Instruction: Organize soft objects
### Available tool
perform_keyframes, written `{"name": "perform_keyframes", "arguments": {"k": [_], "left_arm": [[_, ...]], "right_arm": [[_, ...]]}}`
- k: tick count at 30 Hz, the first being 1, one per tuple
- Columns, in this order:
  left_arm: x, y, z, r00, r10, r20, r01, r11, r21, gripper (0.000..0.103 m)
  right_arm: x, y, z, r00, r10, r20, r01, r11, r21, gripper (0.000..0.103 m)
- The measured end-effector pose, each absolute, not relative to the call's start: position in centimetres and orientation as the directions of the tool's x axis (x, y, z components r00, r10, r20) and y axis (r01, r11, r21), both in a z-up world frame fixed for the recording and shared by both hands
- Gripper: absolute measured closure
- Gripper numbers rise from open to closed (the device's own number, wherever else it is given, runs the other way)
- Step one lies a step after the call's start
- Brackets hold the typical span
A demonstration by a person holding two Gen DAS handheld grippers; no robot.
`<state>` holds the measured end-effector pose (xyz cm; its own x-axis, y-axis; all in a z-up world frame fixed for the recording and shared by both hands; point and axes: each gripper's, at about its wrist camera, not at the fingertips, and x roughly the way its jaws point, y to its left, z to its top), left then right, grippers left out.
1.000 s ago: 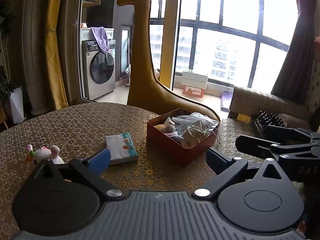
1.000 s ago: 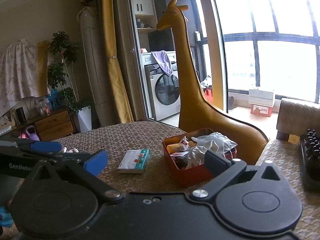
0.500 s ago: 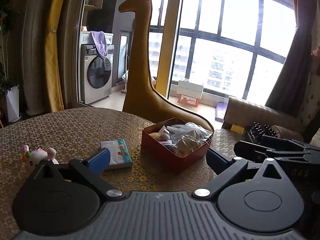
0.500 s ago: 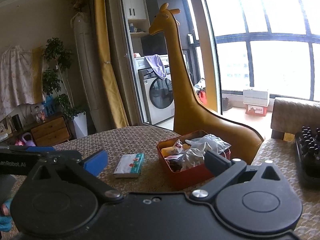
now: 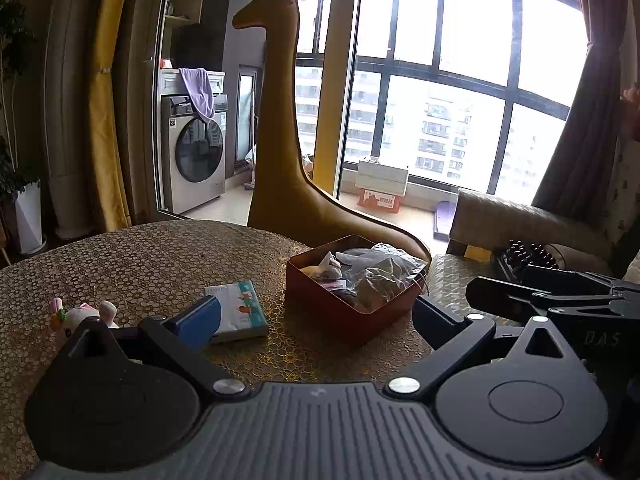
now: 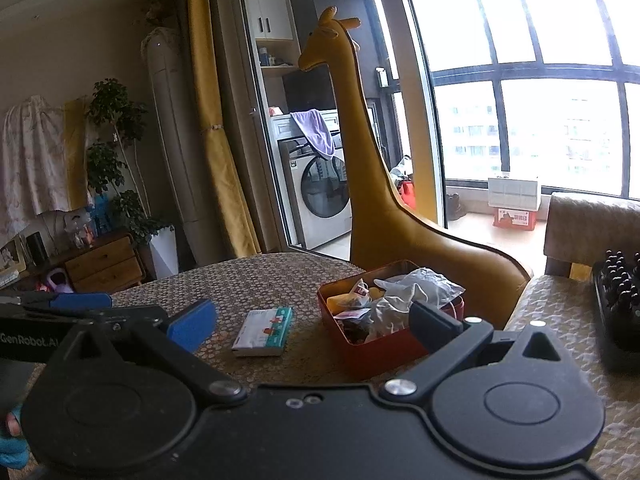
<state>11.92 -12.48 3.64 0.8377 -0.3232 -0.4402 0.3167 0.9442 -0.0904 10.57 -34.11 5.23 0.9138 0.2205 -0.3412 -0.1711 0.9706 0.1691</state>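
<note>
On the round patterned table (image 5: 140, 256) stands a red box (image 5: 328, 300) stuffed with crumpled clear bags (image 5: 380, 268) and small packets. Left of it lies a white and teal tissue pack (image 5: 240, 312), and a small white plush toy (image 5: 80, 316) sits at the far left. My left gripper (image 5: 316, 320) is open and empty, just short of the box and pack. My right gripper (image 6: 312, 326) is also open and empty, facing the same red box (image 6: 372, 356) and tissue pack (image 6: 264, 332). Each gripper shows at the edge of the other's view.
A tall yellow giraffe figure (image 5: 280, 140) stands right behind the table's far edge. A black studded object (image 6: 620, 300) lies at the right on a cushioned seat. A washing machine and windows are far behind.
Both views have shifted slightly, with the giraffe's head lower in frame than a second ago. The box, pack and toy have not moved. Both grippers stay open.
</note>
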Motion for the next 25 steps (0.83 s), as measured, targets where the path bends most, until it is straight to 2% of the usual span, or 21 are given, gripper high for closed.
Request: {"name": "perform_keyframes", "arguments": {"k": [25], "left_arm": [[11.88, -12.44, 3.52, 0.826, -0.354, -0.439, 0.343, 0.933, -0.108, 0.000]], "right_arm": [[10.48, -34.01, 5.07, 0.911, 0.206, -0.357, -0.158, 0.975, 0.159, 0.000]]}}
